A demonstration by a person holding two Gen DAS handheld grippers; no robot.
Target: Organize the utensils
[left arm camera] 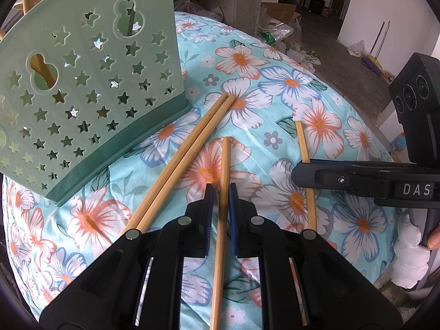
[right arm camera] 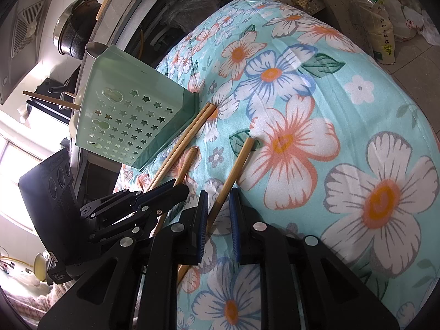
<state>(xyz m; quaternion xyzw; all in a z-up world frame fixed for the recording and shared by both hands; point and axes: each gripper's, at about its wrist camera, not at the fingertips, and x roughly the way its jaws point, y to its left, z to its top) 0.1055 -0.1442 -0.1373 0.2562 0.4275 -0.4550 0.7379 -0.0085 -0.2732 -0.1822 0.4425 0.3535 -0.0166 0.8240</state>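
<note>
Tablecloth: a turquoise floral cloth (left arm camera: 275, 88) fills most of both views, spread over a rounded surface.
Holder: a pale green utensil holder (left arm camera: 90, 88) with star cut-outs stands in the upper left of the left wrist view and left of centre in the right wrist view (right arm camera: 132, 118); utensil handles stick out of its top.
Left gripper: the left gripper (left arm camera: 220, 192), at bottom centre of its own view, has its jaws nearly closed around a single chopstick (left arm camera: 224, 187); whether the pads actually press on it I cannot tell.
Right gripper: the right gripper (right arm camera: 218, 200) likewise brackets another chopstick (right arm camera: 233, 170) with narrow jaws; contact unclear.
Chopstick pair: two chopsticks (left arm camera: 187, 154) lie side by side, touching, just beside the holder's base.
</note>
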